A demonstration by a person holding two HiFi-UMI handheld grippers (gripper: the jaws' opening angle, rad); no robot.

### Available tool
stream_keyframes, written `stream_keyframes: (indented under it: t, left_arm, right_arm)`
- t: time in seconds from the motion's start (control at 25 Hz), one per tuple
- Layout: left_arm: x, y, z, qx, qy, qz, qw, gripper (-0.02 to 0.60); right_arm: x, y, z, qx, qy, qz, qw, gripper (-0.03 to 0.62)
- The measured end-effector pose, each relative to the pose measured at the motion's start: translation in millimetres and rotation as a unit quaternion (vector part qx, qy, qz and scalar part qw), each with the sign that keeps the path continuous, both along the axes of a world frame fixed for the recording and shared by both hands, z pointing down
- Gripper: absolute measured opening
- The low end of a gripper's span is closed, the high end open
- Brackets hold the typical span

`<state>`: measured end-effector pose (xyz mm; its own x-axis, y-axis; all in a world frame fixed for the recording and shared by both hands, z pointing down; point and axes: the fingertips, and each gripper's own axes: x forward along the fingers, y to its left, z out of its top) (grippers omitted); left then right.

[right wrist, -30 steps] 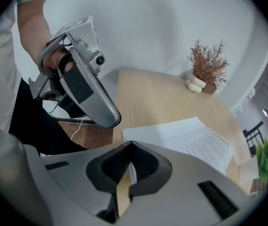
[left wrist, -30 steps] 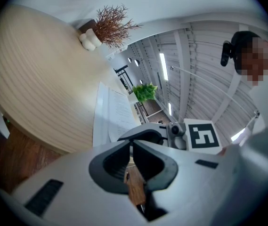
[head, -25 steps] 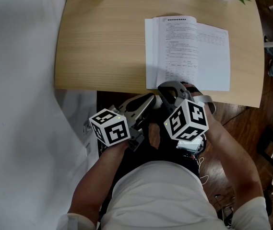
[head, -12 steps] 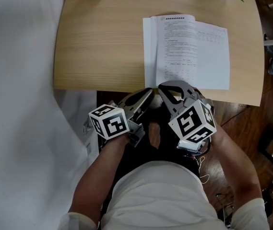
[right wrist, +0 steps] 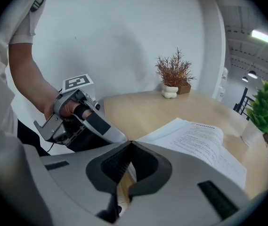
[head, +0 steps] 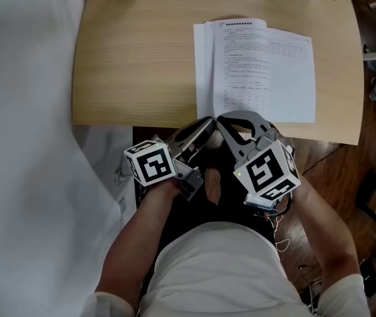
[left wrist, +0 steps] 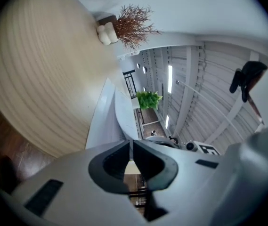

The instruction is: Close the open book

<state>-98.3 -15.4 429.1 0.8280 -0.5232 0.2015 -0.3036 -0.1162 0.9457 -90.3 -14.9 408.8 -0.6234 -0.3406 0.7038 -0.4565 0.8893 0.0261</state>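
Filling the left of the head view is a big plain white surface (head: 22,124), smooth, no detail. Next in size is the table (head: 135,58): pale wood-grain top w/ fine straight lines, rounded corners, thin edge. Dark wood floor (head: 346,170) shows past its right side. A person stands or sits at the near edge in a white top (head: 221,269), forearms bare, one pair of tongs per hand.

The book (head: 260,71) lies open and flat on the table's near-right part. Its pages are white, matte and rectangular w/ dense small black print, and the page edges step in a stack along the left side. Its near edge runs almost at the table's near edge.

The left tongs (head: 205,123) are grey moulded plastic w/ curved arms and dark ribbed pads; tips pressed together, nothing btw them. The right tongs (head: 222,119) have the same build, tips also together, nothing held. Both pairs sit low at the table's near edge, tips side by side, just in front of the book's near-left corner. Whether either touches the paper can't be told. Each carries a white block w/ black square markers: left cube (head: 151,165), right cube (head: 267,172).

Small stuff at the far edge: rust-brown dried twigs (right wrist: 174,69) in a lumpy white pot at the far-left corner, and a green leafy plant (right wrist: 261,108) in a white pot beyond the book's far side.
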Motion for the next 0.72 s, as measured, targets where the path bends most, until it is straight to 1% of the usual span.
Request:
stream_keyframes:
  t: [0.08, 0.12, 0.16, 0.24, 0.32, 0.52, 0.72]
  left_arm:
    - [-2.0, -4.0, -1.5, -0.009, 0.015, -0.01, 0.9998, -0.002]
    - [-2.0, -5.3, -1.5, -0.016, 0.024, -0.012, 0.9995, 0.019]
    - [-0.8, -5.9, -1.4, -0.023, 0.035, -0.011, 0.9991, 0.064]
    - [2.7, -5.6, -1.4, -0.035, 0.051, -0.002, 0.9981, 0.081]
    - [3.7, -6.4, -1.5, -0.041, 0.059, 0.002, 0.9974, 0.083]
    - [4.2, -13.6, 0.8, -0.06, 0.081, -0.002, 0.9949, 0.083]
    - [10.7, -15.3, 1.5, -0.077, 0.094, 0.022, 0.9923, 0.083]
  right_arm:
    - [1.9, 0.3, 0.4, 0.009, 0.009, -0.006, 1.0, 0.0]
    - [2.7, 0.4, 0.9, 0.011, 0.011, -0.008, 1.0, 0.0]
    - [3.4, 0.5, 1.2, 0.012, 0.011, -0.008, 1.0, 0.0]
    - [4.5, 0.6, 1.4, 0.012, 0.011, -0.007, 1.0, 0.0]
    - [4.8, 0.8, 1.8, 0.013, 0.011, -0.007, 1.0, 0.0]
    - [2.9, 3.5, 0.8, 0.023, 0.017, -0.021, 0.999, 0.0]
    - [4.7, 5.6, 0.9, 0.036, 0.027, -0.032, 0.998, 0.0]
